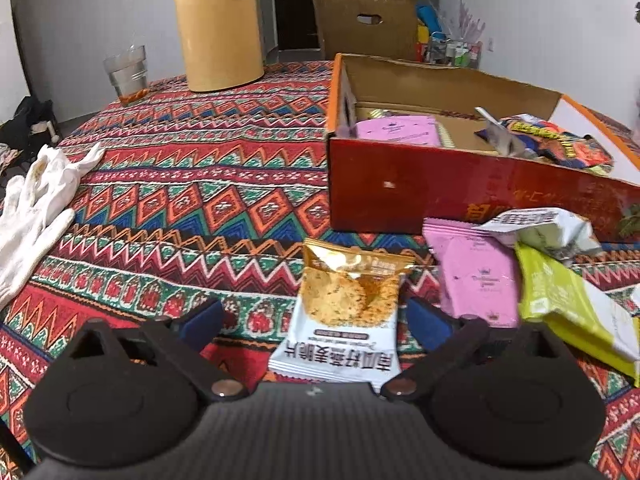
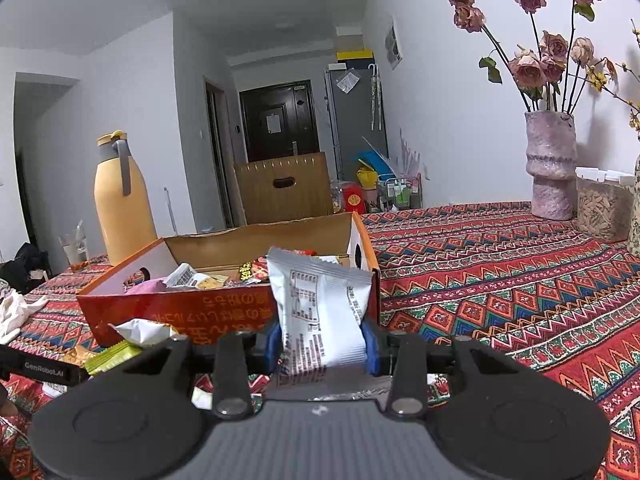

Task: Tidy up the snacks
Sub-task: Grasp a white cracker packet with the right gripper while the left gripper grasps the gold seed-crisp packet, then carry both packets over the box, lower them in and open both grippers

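At lower centre, the left gripper (image 1: pixel 316 322) is spreading its fingers around a cracker packet (image 1: pixel 340 316) lying on the tabletop (image 1: pixel 180 184). The right gripper (image 2: pixel 322 344) is pinching a silver packet (image 2: pixel 320 308). Behind, the box (image 1: pixel 400 196) is holding several snacks; others are waiting outside.

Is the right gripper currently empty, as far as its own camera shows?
No, the right gripper is clamped on a silver-white snack packet standing upright between its blue pads.

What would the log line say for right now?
left gripper: open around oat crisp packet | right gripper: shut on white packet | box: partly filled
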Available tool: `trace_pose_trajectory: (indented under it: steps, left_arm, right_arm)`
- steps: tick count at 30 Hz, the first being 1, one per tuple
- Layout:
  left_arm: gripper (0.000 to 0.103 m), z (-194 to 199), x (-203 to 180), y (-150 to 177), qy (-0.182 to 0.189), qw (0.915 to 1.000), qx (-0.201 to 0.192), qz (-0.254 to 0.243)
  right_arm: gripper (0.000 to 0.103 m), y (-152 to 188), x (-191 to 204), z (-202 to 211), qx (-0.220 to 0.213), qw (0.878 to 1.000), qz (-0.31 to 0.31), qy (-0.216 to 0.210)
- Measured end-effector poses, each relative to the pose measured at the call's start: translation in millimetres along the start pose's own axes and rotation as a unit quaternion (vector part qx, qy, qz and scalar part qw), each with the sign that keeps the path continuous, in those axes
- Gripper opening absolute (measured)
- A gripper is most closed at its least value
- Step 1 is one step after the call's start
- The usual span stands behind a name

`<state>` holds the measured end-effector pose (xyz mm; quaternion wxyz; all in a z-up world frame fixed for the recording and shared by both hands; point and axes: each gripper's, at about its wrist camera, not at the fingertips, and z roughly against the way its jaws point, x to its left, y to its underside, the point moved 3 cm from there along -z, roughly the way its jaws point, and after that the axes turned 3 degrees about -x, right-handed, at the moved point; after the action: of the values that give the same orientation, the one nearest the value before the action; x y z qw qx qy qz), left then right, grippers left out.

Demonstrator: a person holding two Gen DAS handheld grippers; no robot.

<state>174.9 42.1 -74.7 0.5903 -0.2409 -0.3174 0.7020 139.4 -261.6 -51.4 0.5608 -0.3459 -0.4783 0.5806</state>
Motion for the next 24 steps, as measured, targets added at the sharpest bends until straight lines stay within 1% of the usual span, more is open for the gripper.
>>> trace_pose_trajectory:
  steps: [1,2,3,4,6,11,16,24]
  left_arm:
    - [0.083,2,-1,0,0.006,1.0,-0.002,0.001]
    - [0.075,3,-1,-1,0.01,0.9999,-0.005,0.001]
    - [0.068,4,-2,-1,0.01,0.9999,-0.007,0.0]
    - [0.064,5,-2,-1,0.009,0.9999,-0.009,0.002]
    - [0.049,7,-2,-1,0.008,0.9999,-0.014,0.006]
    - [0.046,16,0,2,0.022,0.9992,-0.029,0.014]
    - [0.046,35,2,-1,0.034,0.9974,-0.061,0.016]
    - [0.046,69,-2,-25,0.058,0.9912,-0.117,0.025]
  right_arm:
    - [0.039,0,0,0,0.001,1.0,0.001,0.0]
    - [0.039,0,1,0,0.001,1.0,0.001,0.001]
    - [0.039,0,1,0,0.002,1.0,0.002,0.002]
    - [0.039,0,1,-1,0.002,1.0,0.003,0.002]
    - [0.039,0,1,-1,0.003,1.0,0.003,0.004]
    - [0.039,0,3,-2,0.005,1.0,0.008,0.007]
    - [0.038,-2,8,-1,0.005,1.0,0.021,0.008]
    - [0.038,-21,22,5,-0.013,0.999,0.036,-0.007]
